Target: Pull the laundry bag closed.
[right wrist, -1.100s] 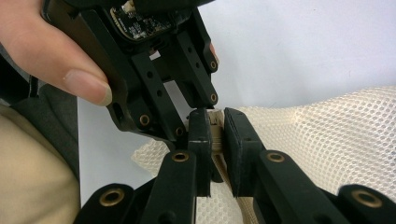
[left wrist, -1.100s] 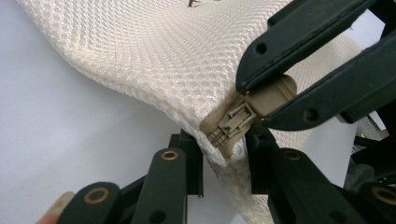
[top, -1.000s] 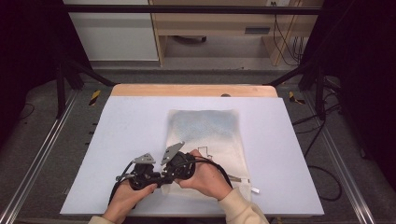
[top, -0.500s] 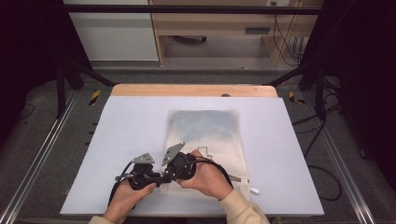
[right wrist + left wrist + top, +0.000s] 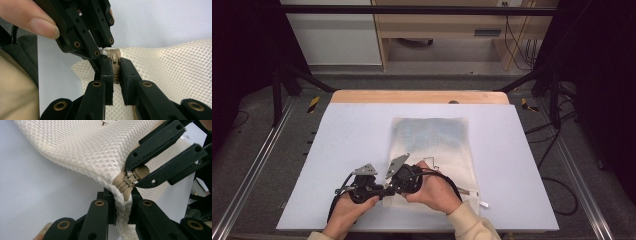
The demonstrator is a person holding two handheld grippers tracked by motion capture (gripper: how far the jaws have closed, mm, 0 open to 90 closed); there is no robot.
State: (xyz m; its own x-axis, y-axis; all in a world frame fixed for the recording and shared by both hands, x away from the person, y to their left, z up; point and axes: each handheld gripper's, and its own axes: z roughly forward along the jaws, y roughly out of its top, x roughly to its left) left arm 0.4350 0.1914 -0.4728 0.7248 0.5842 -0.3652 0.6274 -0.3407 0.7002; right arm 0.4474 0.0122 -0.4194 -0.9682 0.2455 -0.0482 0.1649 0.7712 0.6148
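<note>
A white mesh bag (image 5: 432,137) lies flat on the white table (image 5: 337,145), and its near left corner is lifted. In the left gripper view the mesh bag (image 5: 82,147) rises to a tan zipper (image 5: 123,186). My left gripper (image 5: 122,206) is shut on the bag's edge just below the zipper's end. My right gripper (image 5: 115,72) is shut on the tan zipper pull (image 5: 114,60). In the high view the left gripper (image 5: 377,190) and right gripper (image 5: 394,187) meet tip to tip at that corner. The right gripper's jaws reach in from the upper right and pinch the pull (image 5: 140,171).
A wooden strip (image 5: 419,96) runs along the table's far edge. A small white tag (image 5: 482,203) lies by the bag's near right corner. The right gripper's black cable (image 5: 447,177) loops over the bag. Metal rails (image 5: 254,165) flank the table.
</note>
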